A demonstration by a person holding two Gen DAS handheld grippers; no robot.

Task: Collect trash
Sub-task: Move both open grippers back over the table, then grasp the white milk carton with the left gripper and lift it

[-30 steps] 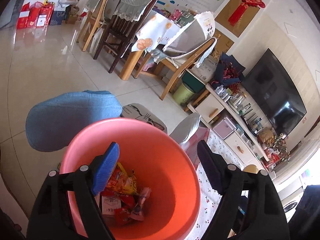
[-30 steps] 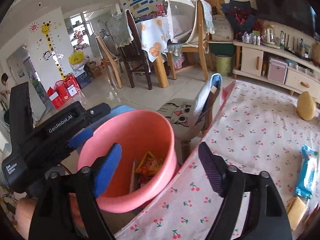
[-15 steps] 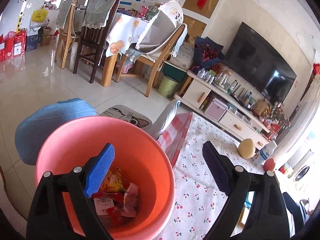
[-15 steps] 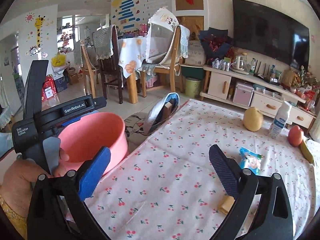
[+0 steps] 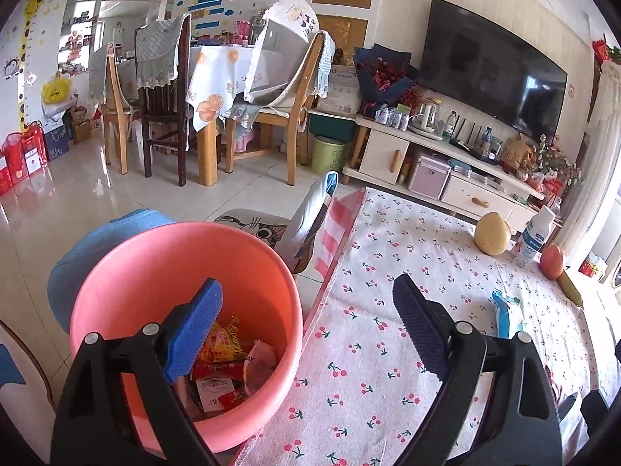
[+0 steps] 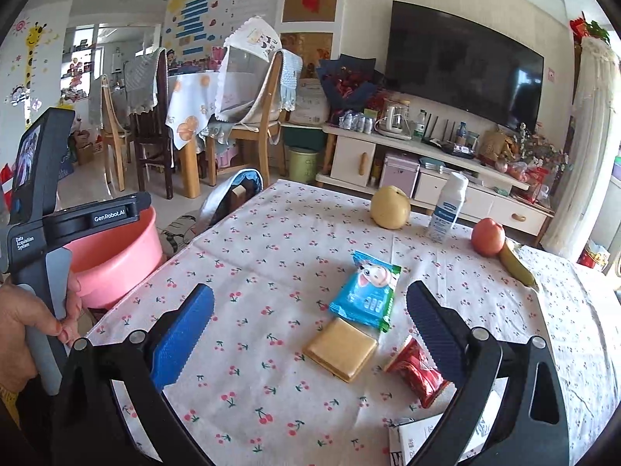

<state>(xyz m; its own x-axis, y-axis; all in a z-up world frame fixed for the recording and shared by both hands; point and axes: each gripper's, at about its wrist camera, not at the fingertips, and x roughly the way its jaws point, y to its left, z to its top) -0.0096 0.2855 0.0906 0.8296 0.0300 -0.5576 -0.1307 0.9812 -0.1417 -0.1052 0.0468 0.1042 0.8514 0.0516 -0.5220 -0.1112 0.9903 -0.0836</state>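
**Wrappers on the cherry cloth, pink bucket at the table edge**

Left gripper (image 5: 306, 326) held with jaws spread wide and empty, one blue pad over the pink bucket (image 5: 128, 272), the other over the cherry-print tablecloth (image 5: 388, 349). Inside the bucket, a heap of snack wrappers (image 5: 229, 361) in red, yellow and white. Bucket just beside the table's left edge, below cloth level.

Right gripper (image 6: 310, 322) likewise wide open, gripping nothing, poised above the cloth. Between and just ahead of its fingers: a blue snack packet (image 6: 366, 295) lying flat, a square gold packet (image 6: 340, 349) touching the blue one's near end, and a crumpled red wrapper (image 6: 417, 369) close to the right finger. Corner of a white carton (image 6: 419, 439) at the bottom edge, partly hidden behind the gripper frame.

Farther back on the cloth: a yellow pear (image 6: 390, 207), a white bottle (image 6: 446, 207) upright beside it, a red apple (image 6: 488, 237) and a banana (image 6: 516, 264) touching the apple. Seen at the left from the right wrist, a hand (image 6: 23, 322) wrapped around the left gripper's handle, the pink bucket behind it.
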